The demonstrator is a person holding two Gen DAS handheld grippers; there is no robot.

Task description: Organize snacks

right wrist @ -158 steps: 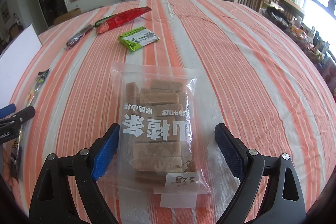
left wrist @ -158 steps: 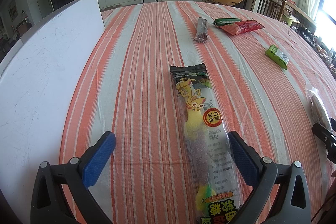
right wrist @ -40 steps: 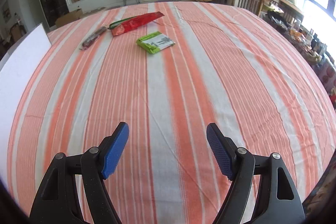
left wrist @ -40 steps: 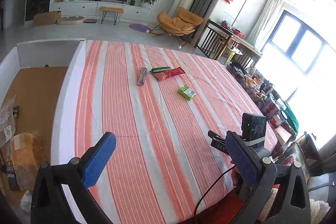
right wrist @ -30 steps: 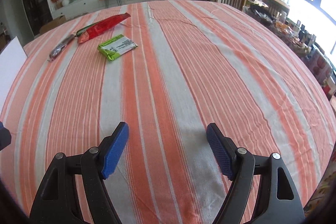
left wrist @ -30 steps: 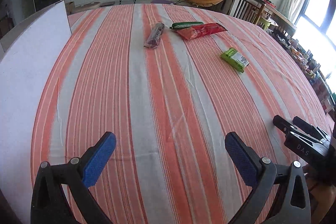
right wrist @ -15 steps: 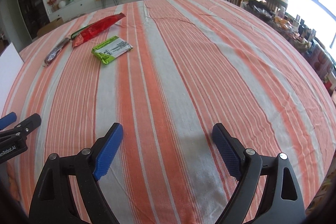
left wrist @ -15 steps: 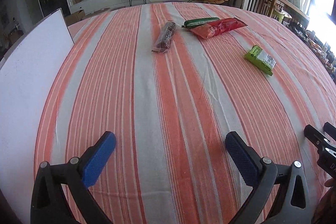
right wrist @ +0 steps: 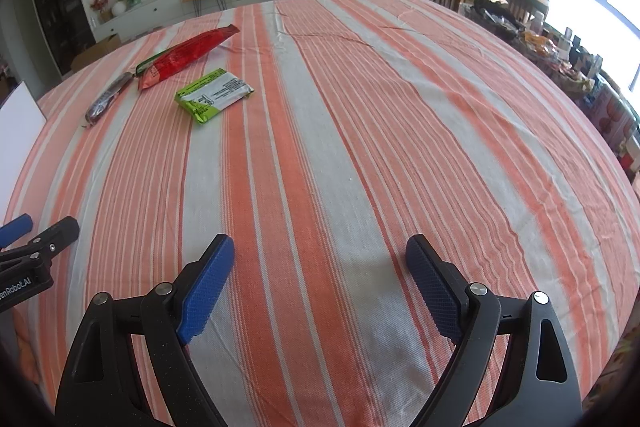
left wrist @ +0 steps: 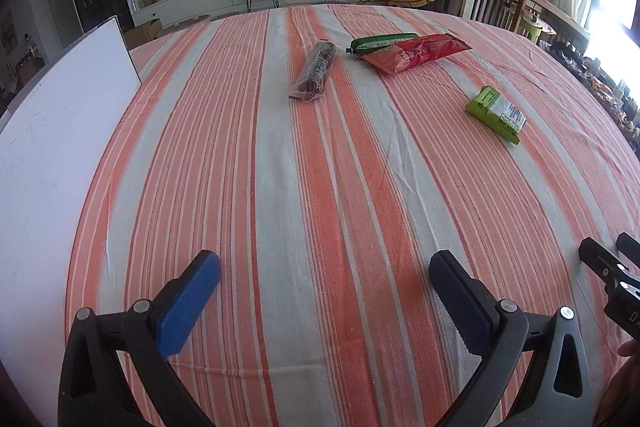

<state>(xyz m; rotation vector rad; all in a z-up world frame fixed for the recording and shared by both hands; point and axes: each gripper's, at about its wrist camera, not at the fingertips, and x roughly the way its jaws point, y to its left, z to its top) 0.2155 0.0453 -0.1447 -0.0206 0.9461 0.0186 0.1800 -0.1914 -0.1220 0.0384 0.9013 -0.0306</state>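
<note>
Several snacks lie at the far side of the striped tablecloth [left wrist: 320,187]: a dark clear-wrapped stick [left wrist: 314,71], a green sausage-shaped pack [left wrist: 380,43], a red packet [left wrist: 416,53] and a green-and-white packet [left wrist: 498,113]. In the right wrist view they show as the dark stick [right wrist: 106,101], the red packet [right wrist: 186,55] and the green-and-white packet [right wrist: 214,94]. My left gripper [left wrist: 324,277] is open and empty above the near cloth. My right gripper [right wrist: 320,265] is open and empty, to the right of the left one.
A white box wall [left wrist: 52,131] stands along the table's left edge. The right gripper's tip [left wrist: 612,275] shows at the left view's right edge; the left gripper's tip [right wrist: 36,239] shows at the right view's left edge. Chairs and a cluttered side table [right wrist: 552,39] stand beyond the right edge.
Both snacks held earlier are gone from the table. My left gripper has swung back from over the box and moved forward over the cloth. Both grippers stay open.
</note>
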